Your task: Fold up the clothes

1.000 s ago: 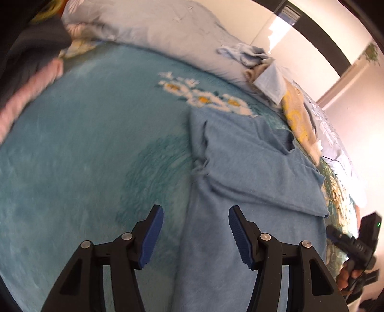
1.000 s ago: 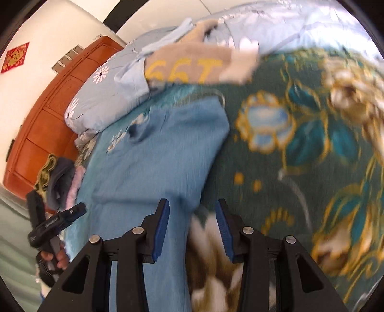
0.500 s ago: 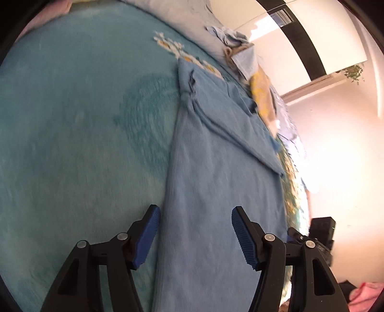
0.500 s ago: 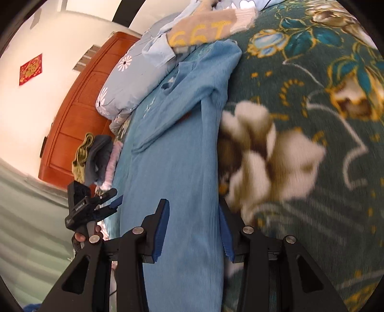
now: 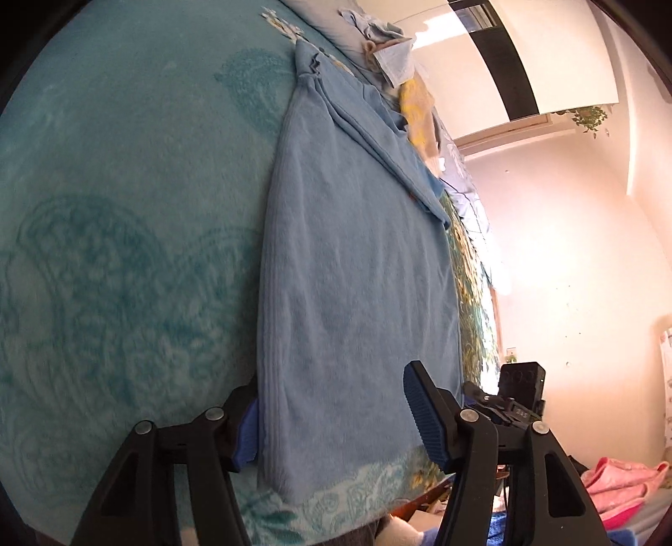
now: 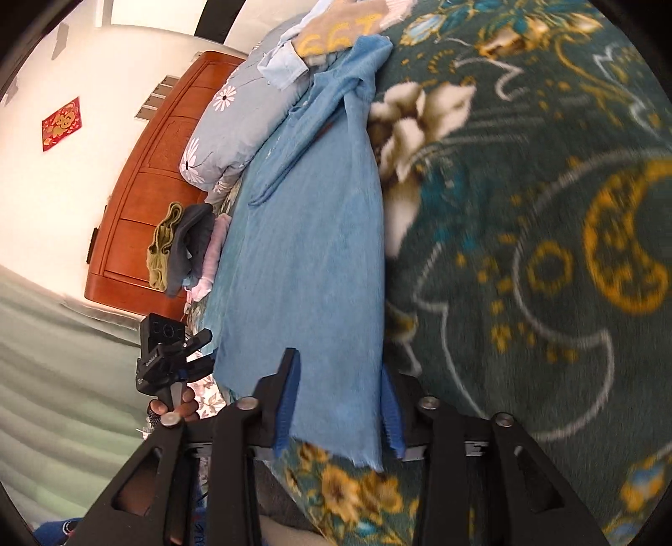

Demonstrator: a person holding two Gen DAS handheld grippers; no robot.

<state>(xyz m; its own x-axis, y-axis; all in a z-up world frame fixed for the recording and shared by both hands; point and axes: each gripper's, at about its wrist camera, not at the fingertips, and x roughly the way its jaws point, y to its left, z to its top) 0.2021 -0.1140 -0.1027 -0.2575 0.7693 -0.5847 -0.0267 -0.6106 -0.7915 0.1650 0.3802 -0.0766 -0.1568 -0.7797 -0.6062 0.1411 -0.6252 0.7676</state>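
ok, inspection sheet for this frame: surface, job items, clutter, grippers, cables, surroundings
Surface: bed under a teal patterned blanket; dark green floral blanket beside it.
Job's things: light blue garment lies lengthwise, a sleeve folded across its upper part, hem at the bed's near edge.
Clutter: piled clothes near the floral pillow; folded stack at the bed's far side; pink cloth off the bed.
Grippers: left gripper open, its fingers straddling one hem corner; right gripper open, straddling the other. Neither has closed.
Cables: nothing seen.
Surroundings: wooden cabinet, red wall decoration, hanging plant.
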